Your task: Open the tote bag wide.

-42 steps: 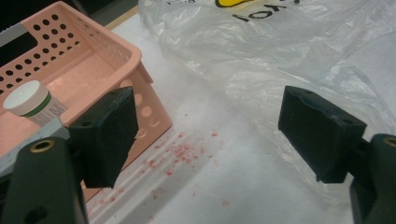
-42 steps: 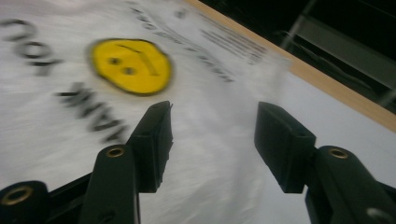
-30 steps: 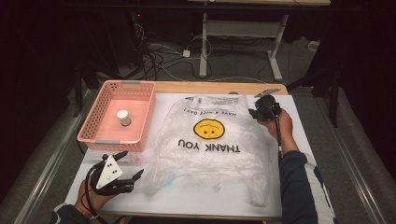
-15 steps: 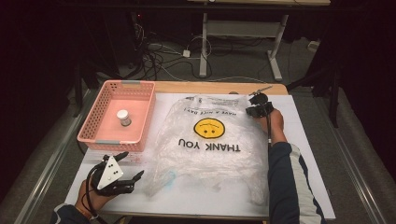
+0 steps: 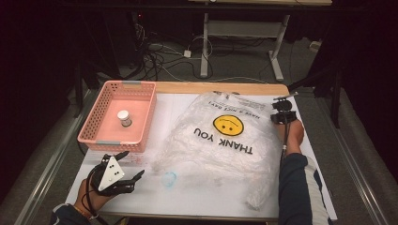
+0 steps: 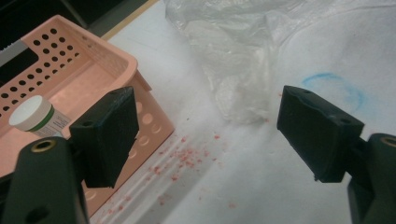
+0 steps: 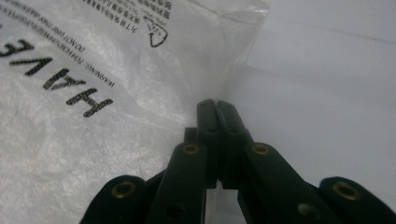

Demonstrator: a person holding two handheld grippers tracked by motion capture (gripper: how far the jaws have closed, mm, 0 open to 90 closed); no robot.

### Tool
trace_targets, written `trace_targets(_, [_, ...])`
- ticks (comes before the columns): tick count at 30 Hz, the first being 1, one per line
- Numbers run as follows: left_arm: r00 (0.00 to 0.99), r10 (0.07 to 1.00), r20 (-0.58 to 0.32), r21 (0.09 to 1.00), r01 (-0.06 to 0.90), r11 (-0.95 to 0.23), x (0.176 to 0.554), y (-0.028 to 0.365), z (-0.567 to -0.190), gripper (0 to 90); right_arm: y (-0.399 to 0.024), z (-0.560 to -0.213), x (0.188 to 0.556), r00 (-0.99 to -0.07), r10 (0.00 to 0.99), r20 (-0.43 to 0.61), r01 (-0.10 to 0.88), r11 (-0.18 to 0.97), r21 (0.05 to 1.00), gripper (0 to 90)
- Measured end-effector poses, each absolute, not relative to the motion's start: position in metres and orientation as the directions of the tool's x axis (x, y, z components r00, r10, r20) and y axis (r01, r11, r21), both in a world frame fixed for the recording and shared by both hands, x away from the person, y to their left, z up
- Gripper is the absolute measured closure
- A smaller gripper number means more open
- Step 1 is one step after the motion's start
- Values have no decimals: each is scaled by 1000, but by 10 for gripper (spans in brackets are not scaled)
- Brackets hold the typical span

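Clear plastic bag [image 5: 225, 140] with smiley face and "THANK YOU" print lay flat across middle of white table [image 5: 197, 197]. Right gripper [image 5: 281, 114] sat at bag's far right edge; jaws had just been closing, now pressed together, thin edge of bag at their tips, pinch on film not certain. Left gripper [image 5: 123, 174] rested near table's front left, jaws spread wide, nothing between them, bag's near corner just beyond. Pink basket [image 5: 96, 126] stood left of bag, small white-capped jar [image 5: 124, 117] inside.
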State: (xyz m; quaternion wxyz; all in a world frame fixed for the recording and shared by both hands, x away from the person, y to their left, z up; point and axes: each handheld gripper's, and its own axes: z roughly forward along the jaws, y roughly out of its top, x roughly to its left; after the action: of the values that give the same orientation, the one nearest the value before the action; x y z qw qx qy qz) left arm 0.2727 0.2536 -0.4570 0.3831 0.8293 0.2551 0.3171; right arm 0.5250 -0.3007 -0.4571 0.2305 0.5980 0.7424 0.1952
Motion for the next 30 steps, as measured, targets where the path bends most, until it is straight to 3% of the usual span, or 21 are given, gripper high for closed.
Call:
trace_targets(11, [658,688,308,807,203,-555,275,256,-457,202,-311,-460,446,-275,954,-117,756,290,587,900])
trace_targets(20, [659,682,317,795,208,-570,279,251,-459,202,-308,-453,412,-347,928,-134,677,347,649,843])
trace_targets(24, [658,681,320,796,204,-570,279,251,-459,202,-286,-421,384,-449,883,-141,529,390,754,736])
trace_targets(25, [657,682,321,796,204,-570,279,252,-459,202,-286,-421,384,-449,883,-141,529,390,754,736])
trace_targets(26, [655,684,321,796,204,-570,279,252,-459,201,-268,-408,372,-517,840,-166,457,435,776,706])
trace_targets(30, [652,688,319,798,206,-566,278,253,-459,201,-236,-393,355,-624,766,-153,363,458,811,676])
